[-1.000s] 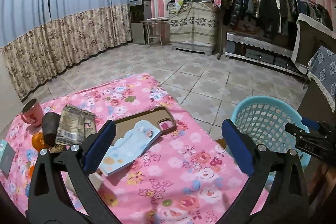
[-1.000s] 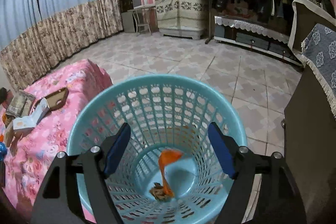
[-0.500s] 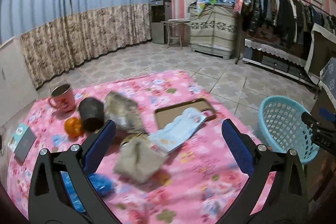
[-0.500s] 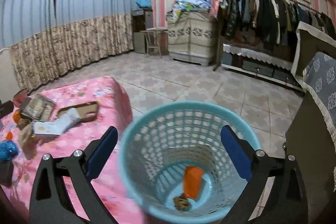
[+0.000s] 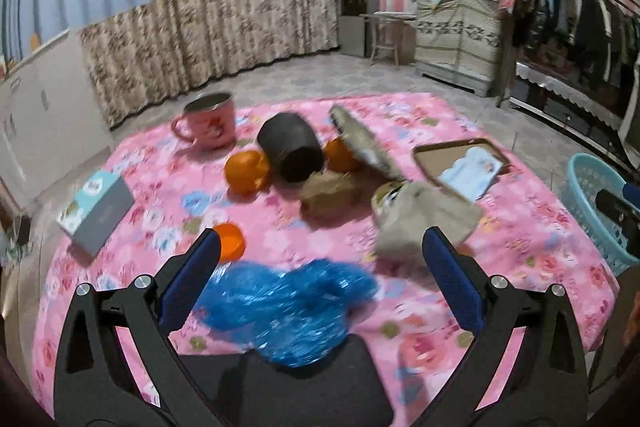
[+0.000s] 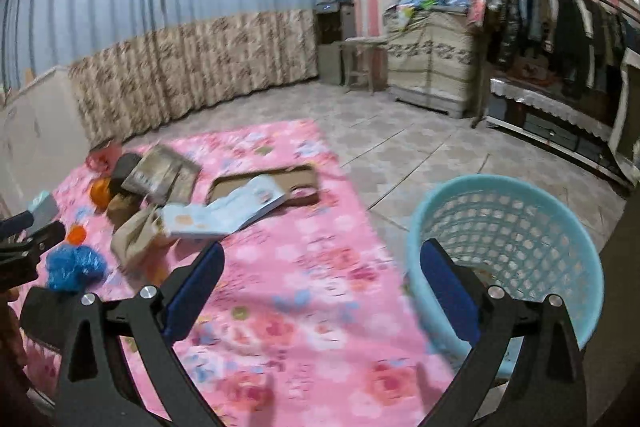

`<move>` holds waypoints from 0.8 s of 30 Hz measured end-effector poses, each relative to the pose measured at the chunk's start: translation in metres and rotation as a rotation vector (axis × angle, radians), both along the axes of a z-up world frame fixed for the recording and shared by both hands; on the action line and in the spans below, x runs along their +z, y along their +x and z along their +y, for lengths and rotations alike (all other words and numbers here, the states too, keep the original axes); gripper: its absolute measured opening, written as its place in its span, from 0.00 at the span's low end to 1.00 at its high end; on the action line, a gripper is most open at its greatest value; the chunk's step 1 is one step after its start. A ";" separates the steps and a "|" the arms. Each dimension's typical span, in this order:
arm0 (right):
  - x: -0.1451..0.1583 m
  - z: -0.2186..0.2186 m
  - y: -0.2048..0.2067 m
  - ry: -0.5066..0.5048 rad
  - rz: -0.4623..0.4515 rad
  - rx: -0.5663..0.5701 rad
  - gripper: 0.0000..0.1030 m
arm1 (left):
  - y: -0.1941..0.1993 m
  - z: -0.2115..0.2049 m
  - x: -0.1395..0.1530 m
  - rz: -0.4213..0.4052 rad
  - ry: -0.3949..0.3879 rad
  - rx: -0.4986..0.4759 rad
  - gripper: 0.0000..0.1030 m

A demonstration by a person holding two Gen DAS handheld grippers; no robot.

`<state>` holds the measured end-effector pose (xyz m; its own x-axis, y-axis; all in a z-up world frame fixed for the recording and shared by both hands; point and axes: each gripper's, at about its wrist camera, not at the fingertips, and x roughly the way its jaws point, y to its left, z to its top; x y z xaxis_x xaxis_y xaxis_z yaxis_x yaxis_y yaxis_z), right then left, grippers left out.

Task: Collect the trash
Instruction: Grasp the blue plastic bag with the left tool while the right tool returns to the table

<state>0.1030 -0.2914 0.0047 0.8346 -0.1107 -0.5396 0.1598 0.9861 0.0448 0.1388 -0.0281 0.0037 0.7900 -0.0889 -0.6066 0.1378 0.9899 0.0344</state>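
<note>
My left gripper point(image 5: 320, 255) is open, low over the pink flowered table point(image 5: 540, 267). A crumpled blue plastic bag point(image 5: 288, 303) lies just beneath and between its fingers, and the pads do not press it. Beyond it lie a beige crumpled paper point(image 5: 424, 215), a brown paper wad point(image 5: 328, 191) and an orange cap point(image 5: 228, 241). My right gripper point(image 6: 322, 259) is open and holds nothing, over the table's edge. The turquoise trash basket point(image 6: 508, 227) stands on the floor to its right. The blue plastic bag point(image 6: 74, 267) and left gripper point(image 6: 24, 235) show at far left.
On the table sit a pink mug point(image 5: 208, 125), a black cylinder point(image 5: 290, 147), two oranges point(image 5: 246, 171), a silver packet point(image 5: 360, 143), a small box point(image 5: 96, 211) and a phone case point(image 5: 460, 155) with a booklet point(image 5: 472, 171) in it. Tiled floor lies past the table.
My left gripper swung left across the table and down, to over the blue bag. My right gripper opened wider and drew back left from above the basket, which now stands at its right.
</note>
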 end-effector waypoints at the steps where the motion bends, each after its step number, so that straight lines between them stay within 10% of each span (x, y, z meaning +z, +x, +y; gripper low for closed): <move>1: 0.002 0.007 0.003 -0.018 0.005 0.008 0.94 | 0.001 0.003 -0.004 0.007 -0.003 0.000 0.95; 13: 0.002 0.054 0.036 -0.031 -0.009 0.048 0.94 | 0.011 0.000 -0.036 0.112 0.041 -0.027 0.87; 24: -0.028 0.057 0.043 0.033 0.090 0.084 0.93 | 0.018 -0.006 -0.046 0.172 0.048 -0.084 0.36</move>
